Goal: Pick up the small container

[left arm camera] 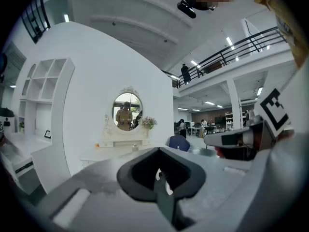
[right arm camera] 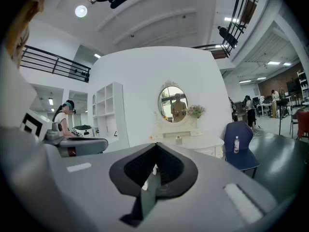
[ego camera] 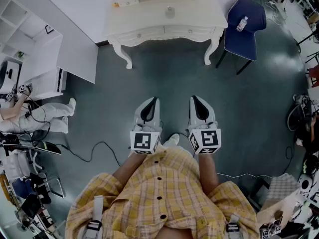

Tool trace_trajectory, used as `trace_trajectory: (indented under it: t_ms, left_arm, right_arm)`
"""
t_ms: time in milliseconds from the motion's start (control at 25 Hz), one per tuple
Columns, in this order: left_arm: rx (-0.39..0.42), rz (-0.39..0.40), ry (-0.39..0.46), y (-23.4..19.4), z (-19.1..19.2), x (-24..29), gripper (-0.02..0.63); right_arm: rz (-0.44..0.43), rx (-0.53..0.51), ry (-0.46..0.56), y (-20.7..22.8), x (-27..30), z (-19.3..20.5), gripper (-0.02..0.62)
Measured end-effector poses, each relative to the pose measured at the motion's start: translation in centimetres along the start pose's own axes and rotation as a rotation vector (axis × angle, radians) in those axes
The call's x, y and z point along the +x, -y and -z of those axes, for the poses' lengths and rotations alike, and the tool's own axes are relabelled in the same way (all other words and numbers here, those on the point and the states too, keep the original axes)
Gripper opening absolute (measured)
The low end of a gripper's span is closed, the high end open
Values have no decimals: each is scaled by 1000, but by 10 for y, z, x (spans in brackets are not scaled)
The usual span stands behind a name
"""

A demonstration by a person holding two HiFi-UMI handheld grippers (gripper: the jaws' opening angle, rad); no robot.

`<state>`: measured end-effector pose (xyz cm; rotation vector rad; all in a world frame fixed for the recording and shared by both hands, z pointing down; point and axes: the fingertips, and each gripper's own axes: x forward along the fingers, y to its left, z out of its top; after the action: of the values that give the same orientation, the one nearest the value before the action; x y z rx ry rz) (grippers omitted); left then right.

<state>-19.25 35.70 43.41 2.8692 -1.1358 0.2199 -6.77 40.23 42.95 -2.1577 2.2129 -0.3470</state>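
The small container (ego camera: 170, 11) stands on top of the white dressing table (ego camera: 149, 31), far ahead of me across the grey floor. It shows as a small jar (right arm camera: 178, 139) below the oval mirror in the right gripper view, and faintly on the table (left arm camera: 135, 147) in the left gripper view. My left gripper (ego camera: 152, 100) and right gripper (ego camera: 195, 99) are held side by side in front of my chest and point toward the table. The jaws of both meet with nothing between them, seen up close on the left gripper (left arm camera: 159, 177) and the right gripper (right arm camera: 153, 172).
A blue chair (ego camera: 247, 39) with a water bottle (ego camera: 241, 23) on it stands right of the table. A white shelf unit (ego camera: 35, 54) and a seated person (ego camera: 35, 117) are at the left. Cables (ego camera: 94, 151) trail over the floor, and equipment lies at the right edge.
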Motion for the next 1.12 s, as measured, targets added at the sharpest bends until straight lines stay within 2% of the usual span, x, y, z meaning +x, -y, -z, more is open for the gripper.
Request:
trace_trajectory:
  t_ms: [240, 640, 880, 1120]
  left_arm:
    - [-11, -2, 3, 2, 1, -6, -2]
    - [-35, 31, 16, -1, 5, 14, -2]
    - [-58, 18, 19, -23, 7, 56, -2]
    - [-73, 0, 40, -61, -8, 126, -2]
  right_arm:
    - [-18, 40, 30, 1, -8, -2, -1]
    - [-2, 27, 11, 4, 6, 2, 0]
    - [-32, 8, 8, 13, 51, -6, 0]
    - [-42, -17, 11, 38, 123, -29, 0]
